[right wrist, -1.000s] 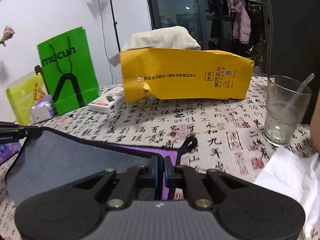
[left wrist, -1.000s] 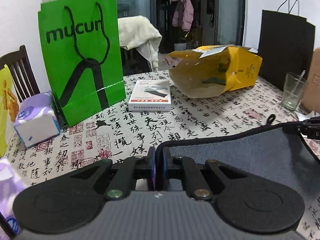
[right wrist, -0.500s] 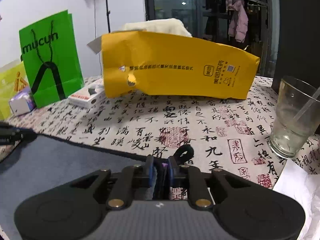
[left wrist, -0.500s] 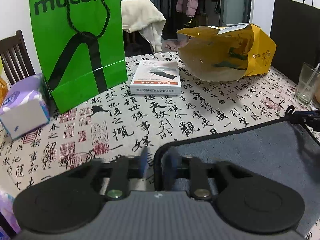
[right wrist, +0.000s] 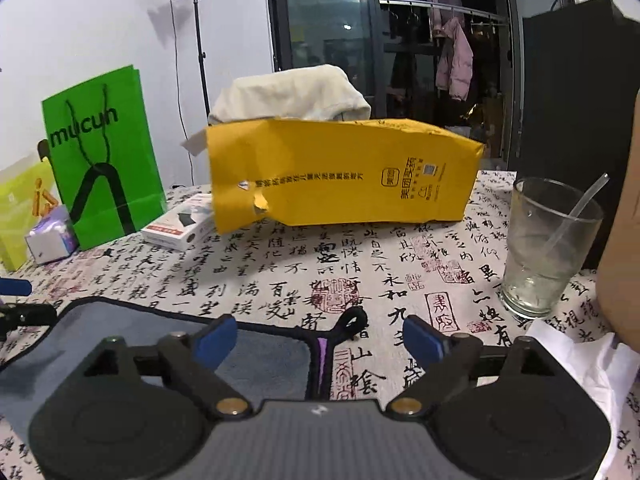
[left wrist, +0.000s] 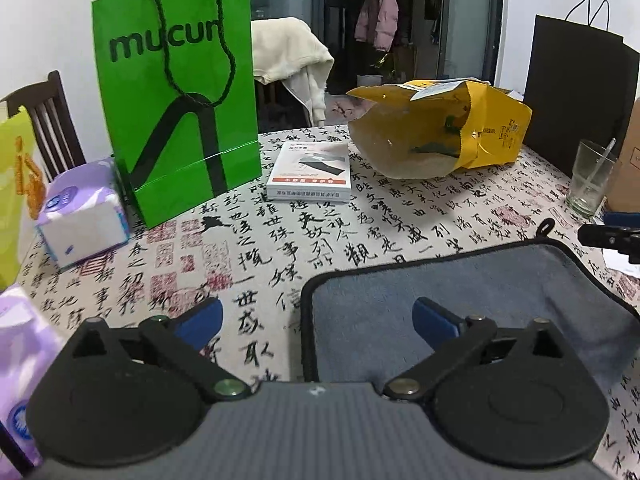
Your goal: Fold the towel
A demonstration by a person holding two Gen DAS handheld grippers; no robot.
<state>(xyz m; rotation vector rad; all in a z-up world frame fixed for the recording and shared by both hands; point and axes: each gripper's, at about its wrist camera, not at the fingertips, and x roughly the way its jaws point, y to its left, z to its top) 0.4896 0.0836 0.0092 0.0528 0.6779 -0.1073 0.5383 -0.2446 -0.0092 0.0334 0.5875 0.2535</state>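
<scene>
A grey towel (left wrist: 472, 292) with black edging lies flat on the table, folded over itself; a purple underside and a black hanging loop (right wrist: 352, 322) show at its right corner. My left gripper (left wrist: 316, 316) is open, its jaws either side of the towel's left far corner, holding nothing. My right gripper (right wrist: 320, 338) is open over the towel's right far corner (right wrist: 316, 340), holding nothing. The right gripper's tip (left wrist: 612, 236) shows at the far right of the left wrist view.
On the calligraphy tablecloth (left wrist: 280, 240) stand a green paper bag (left wrist: 176, 92), a white box (left wrist: 310, 176), a yellow paper bag (left wrist: 444, 132), a glass with straw (right wrist: 548, 244), a black bag (left wrist: 576, 92), tissue packs (left wrist: 80, 216) and white paper (right wrist: 580, 360).
Both grippers were shut on the towel's far corners and have opened, letting the towel go. The towel now lies flat on the table.
</scene>
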